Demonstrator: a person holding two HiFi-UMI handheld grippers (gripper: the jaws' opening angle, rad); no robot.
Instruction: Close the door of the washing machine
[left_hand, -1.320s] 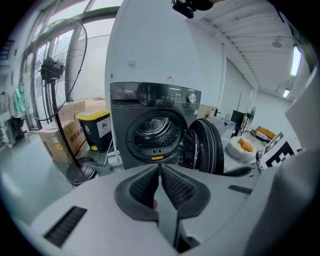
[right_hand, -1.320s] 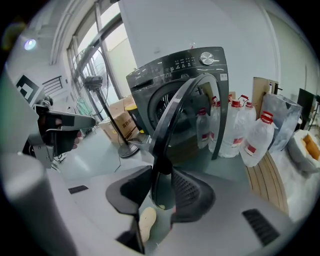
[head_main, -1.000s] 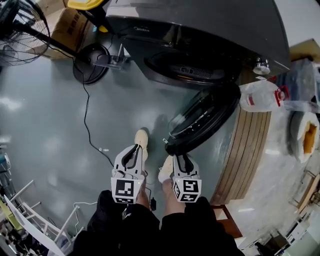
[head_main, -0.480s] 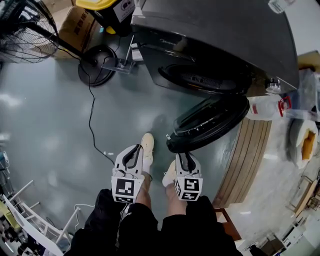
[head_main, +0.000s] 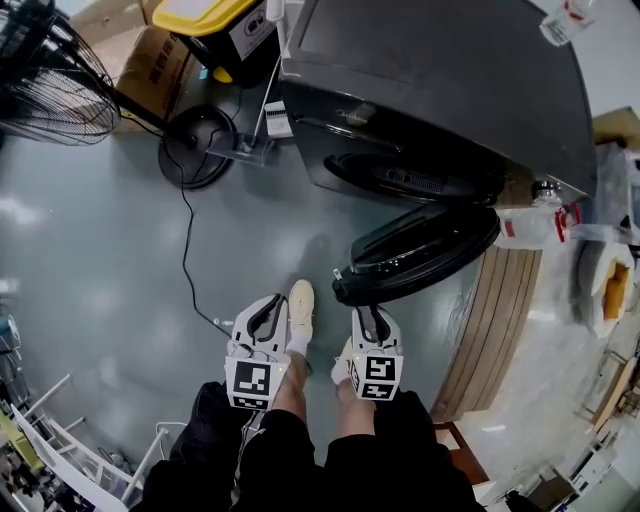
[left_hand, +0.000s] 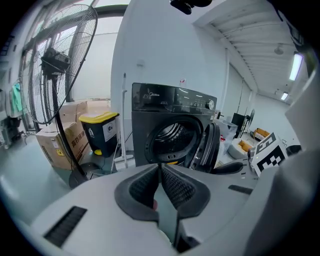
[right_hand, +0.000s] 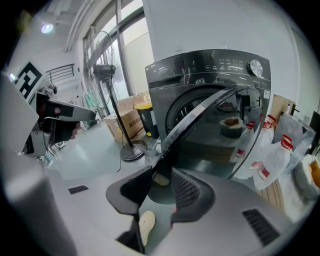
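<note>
The dark grey washing machine (head_main: 430, 90) stands at the far side of the grey floor (head_main: 100, 260), its round opening (head_main: 410, 180) facing the person. Its door (head_main: 420, 250) is not closed: it hangs swung out to the right of the opening, hinged on that side, with its free edge reaching toward the person's feet.

The right hand-held gripper (head_main: 367, 314) is released. Its jaws stand apart, though they have just been closing a little, and nothing is pressed between the pads. In the right gripper view the door's free edge rises just beyond the gap, and a pale shoe (head_main: 301, 302) shows on the floor through it.

The left hand-held gripper (head_main: 266, 306), just left of that shoe, is clenched with its tips meeting, and it grasps nothing. It points toward the machine's front from well short of it.

To the far left are a standing fan (head_main: 55, 95), a cardboard box (head_main: 155, 70) and a black bin with a yellow lid (head_main: 225, 25). A black cable (head_main: 184, 250) trails across the floor from the fan's base. Right of the door lie wooden boards (head_main: 495, 310) and a plastic bag (head_main: 540, 225).
</note>
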